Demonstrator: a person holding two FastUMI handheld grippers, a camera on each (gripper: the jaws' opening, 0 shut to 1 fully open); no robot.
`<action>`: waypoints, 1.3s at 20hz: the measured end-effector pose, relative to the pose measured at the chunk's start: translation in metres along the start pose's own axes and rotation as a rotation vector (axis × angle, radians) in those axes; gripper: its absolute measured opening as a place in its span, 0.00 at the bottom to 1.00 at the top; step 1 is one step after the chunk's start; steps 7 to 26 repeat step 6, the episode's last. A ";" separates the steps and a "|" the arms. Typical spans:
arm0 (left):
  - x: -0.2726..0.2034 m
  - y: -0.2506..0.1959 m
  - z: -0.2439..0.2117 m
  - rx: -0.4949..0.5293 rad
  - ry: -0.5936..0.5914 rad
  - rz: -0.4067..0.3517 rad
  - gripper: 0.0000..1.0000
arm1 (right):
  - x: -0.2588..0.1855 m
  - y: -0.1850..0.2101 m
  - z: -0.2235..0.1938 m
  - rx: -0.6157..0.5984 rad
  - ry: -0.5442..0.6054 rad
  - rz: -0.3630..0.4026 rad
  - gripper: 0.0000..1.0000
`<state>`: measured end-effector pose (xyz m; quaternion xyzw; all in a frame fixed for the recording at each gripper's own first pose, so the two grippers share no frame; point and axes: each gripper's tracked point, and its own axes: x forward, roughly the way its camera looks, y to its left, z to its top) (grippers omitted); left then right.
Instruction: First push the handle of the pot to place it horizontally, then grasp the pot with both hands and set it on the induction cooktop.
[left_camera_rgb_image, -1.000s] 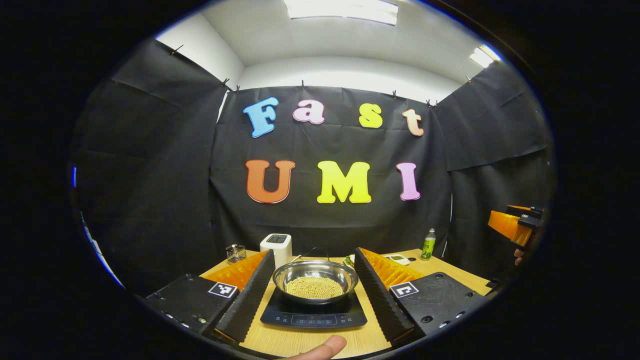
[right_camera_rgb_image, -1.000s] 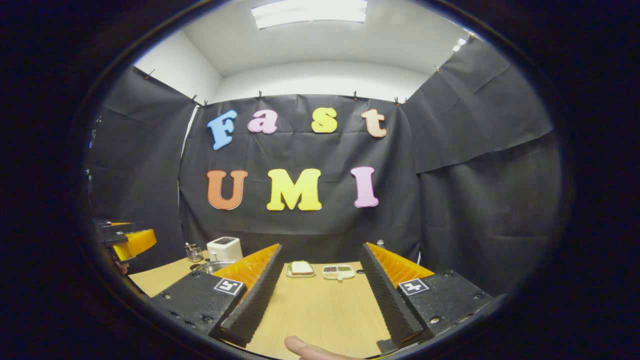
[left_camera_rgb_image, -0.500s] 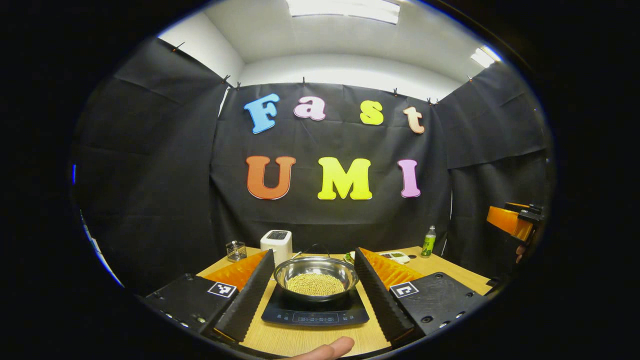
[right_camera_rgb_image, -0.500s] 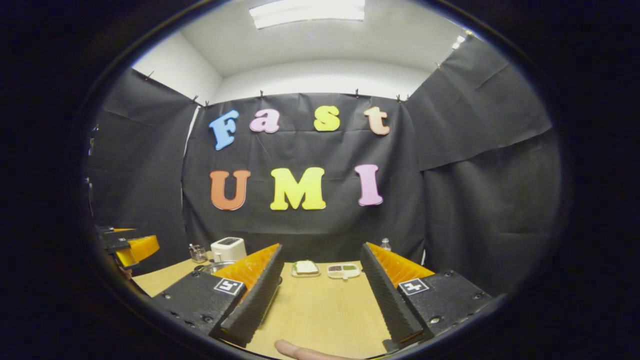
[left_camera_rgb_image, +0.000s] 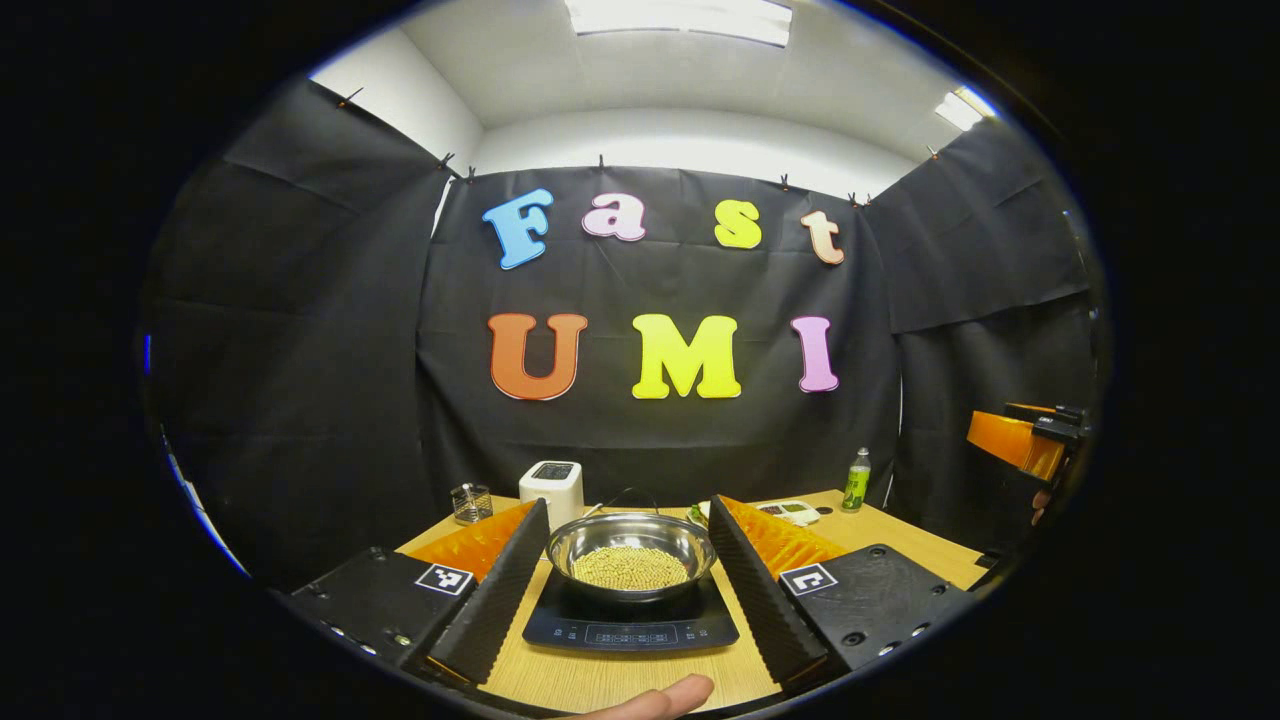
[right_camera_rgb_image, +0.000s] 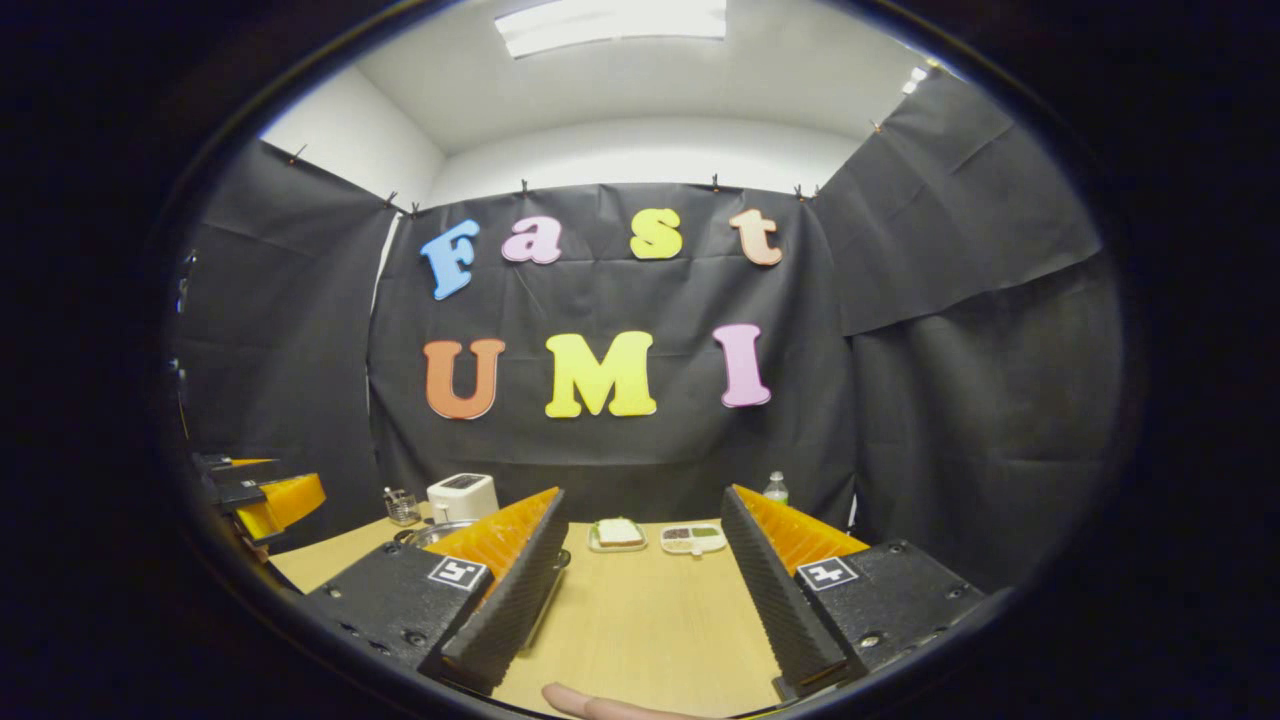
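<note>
The steel pot (left_camera_rgb_image: 631, 553), filled with small pale yellow grains, sat squarely on the black induction cooktop (left_camera_rgb_image: 630, 622) near the front of the wooden table (left_camera_rgb_image: 905, 540), its thin wire handle (left_camera_rgb_image: 628, 494) arching up behind the rim. The left gripper (left_camera_rgb_image: 627, 523) hung back from it with its ridged fingers (left_camera_rgb_image: 497, 590) spread wide, one to each side of the pot as seen from the left gripper view and touching nothing, with a fingertip of the holding hand (left_camera_rgb_image: 655, 698) at the bottom edge. Behind the pot stood a white toaster (left_camera_rgb_image: 553, 489), a small glass holder (left_camera_rgb_image: 472, 503) to its left, and a green bottle (left_camera_rgb_image: 856, 486) well off to the right. From the right gripper view, the right gripper (right_camera_rgb_image: 642, 510) was likewise spread open over bare table, gripping nothing. Between its fingers, far back, lay a plate with a sandwich (right_camera_rgb_image: 617, 534) and, just beside it, a divided white dish (right_camera_rgb_image: 691, 538). The pot's rim (right_camera_rgb_image: 437, 531) peeked out behind the right gripper's near finger there, and the left gripper's orange finger showed at the far left edge.
</note>
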<state>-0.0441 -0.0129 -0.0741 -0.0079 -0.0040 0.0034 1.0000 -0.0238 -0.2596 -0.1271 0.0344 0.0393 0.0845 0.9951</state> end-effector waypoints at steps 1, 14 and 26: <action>-0.001 0.000 0.000 0.000 0.000 -0.002 0.95 | -0.001 0.000 -0.001 0.000 0.001 0.001 0.96; -0.002 -0.002 -0.003 0.004 0.004 -0.003 0.95 | 0.002 -0.001 -0.006 0.003 0.013 0.000 0.96; -0.002 -0.002 -0.003 0.004 0.004 -0.003 0.95 | 0.002 -0.001 -0.006 0.003 0.013 0.000 0.96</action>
